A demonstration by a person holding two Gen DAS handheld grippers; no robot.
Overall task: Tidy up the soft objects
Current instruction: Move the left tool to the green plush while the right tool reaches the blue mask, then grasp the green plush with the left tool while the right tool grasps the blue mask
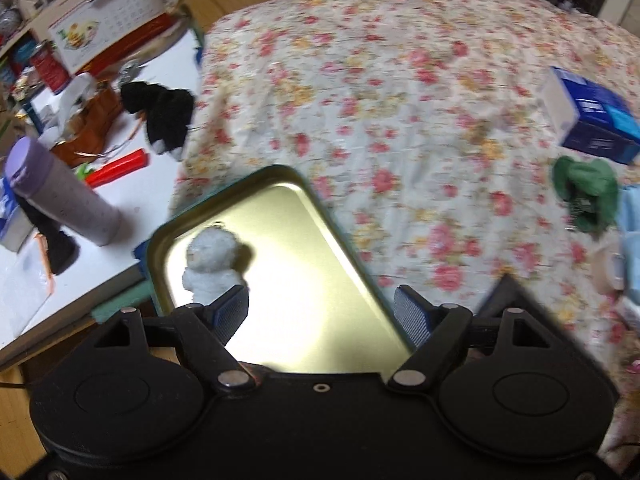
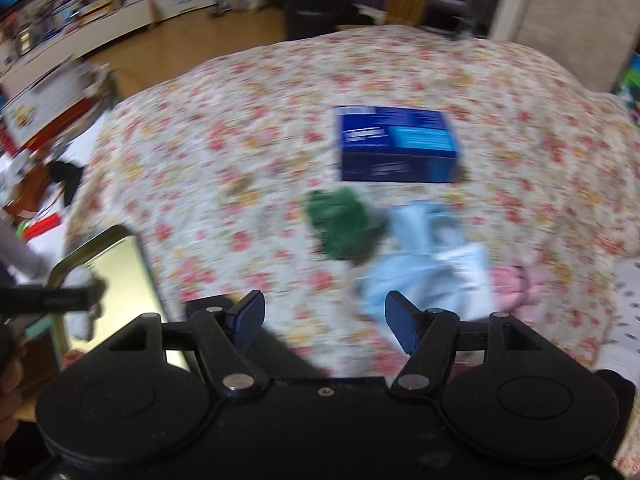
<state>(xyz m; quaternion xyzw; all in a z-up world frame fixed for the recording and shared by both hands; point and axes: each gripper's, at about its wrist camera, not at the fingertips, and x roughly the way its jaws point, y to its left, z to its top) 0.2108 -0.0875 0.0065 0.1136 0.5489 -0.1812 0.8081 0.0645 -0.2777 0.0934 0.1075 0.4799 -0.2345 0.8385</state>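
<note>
A gold metal tray (image 1: 320, 236) lies at the edge of the flowered bedspread (image 1: 400, 100). In it sits a small white plush toy (image 1: 212, 260). My left gripper (image 1: 320, 304) hangs open above the tray with nothing between its pads; the plush is just outside its left finger. My right gripper (image 2: 326, 306) is open and empty over the bedspread (image 2: 240, 140). Beyond it lie a green soft toy (image 2: 344, 224), a light blue cloth (image 2: 428, 256) and a pink soft item (image 2: 516, 284). A black plush (image 1: 164, 116) rests on the white table (image 1: 120, 224).
A blue box (image 2: 396, 144) lies on the bed behind the green toy. The white table holds a purple bottle (image 1: 64, 196), a red stick (image 1: 116, 168), a calendar box (image 1: 104, 20) and clutter. A hand (image 2: 8, 376) shows at the left edge. Shelves stand beyond.
</note>
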